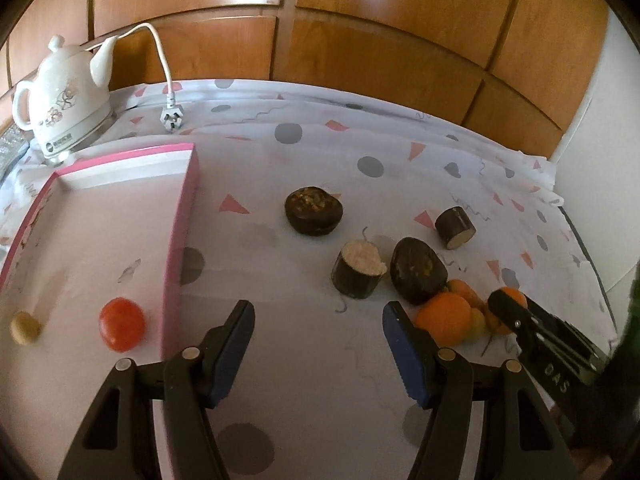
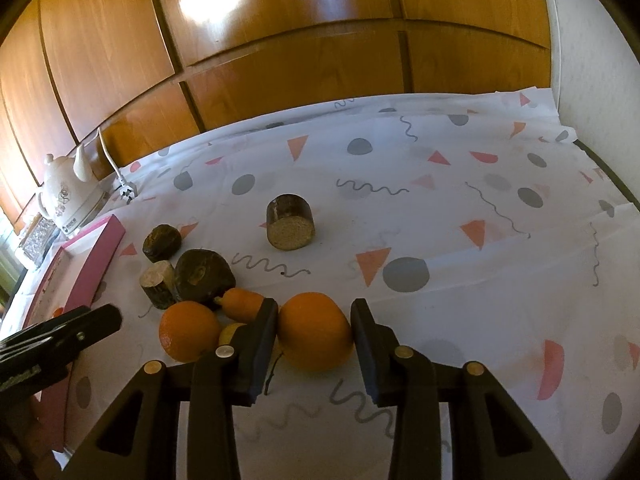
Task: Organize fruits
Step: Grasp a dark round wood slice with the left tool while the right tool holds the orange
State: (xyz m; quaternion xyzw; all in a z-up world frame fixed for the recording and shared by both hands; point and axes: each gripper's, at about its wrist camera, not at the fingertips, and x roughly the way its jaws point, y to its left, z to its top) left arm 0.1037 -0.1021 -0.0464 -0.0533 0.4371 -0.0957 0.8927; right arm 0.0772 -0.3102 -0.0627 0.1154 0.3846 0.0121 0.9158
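Note:
My right gripper [image 2: 315,322] is shut on an orange [image 2: 315,332] that rests on the tablecloth. A second orange [image 2: 189,331], a small orange fruit [image 2: 242,304] and a yellowish fruit [image 2: 232,333] lie just left of it. My left gripper [image 1: 318,320] is open and empty above the cloth, beside the pink box [image 1: 176,240]. The box holds a red tomato [image 1: 121,324] and a small beige ball [image 1: 25,328]. In the left wrist view the orange cluster [image 1: 444,318] lies right of my fingers, with the right gripper [image 1: 516,320] on it.
Several dark brown cylinders and lumps [image 1: 314,216] [image 1: 358,274] [image 1: 418,270] [image 1: 456,226] lie mid-table. A white kettle [image 1: 64,96] with its cord and plug [image 1: 172,118] stands at the back left. Wooden panels rise behind; a white wall [image 2: 592,40] is at the right.

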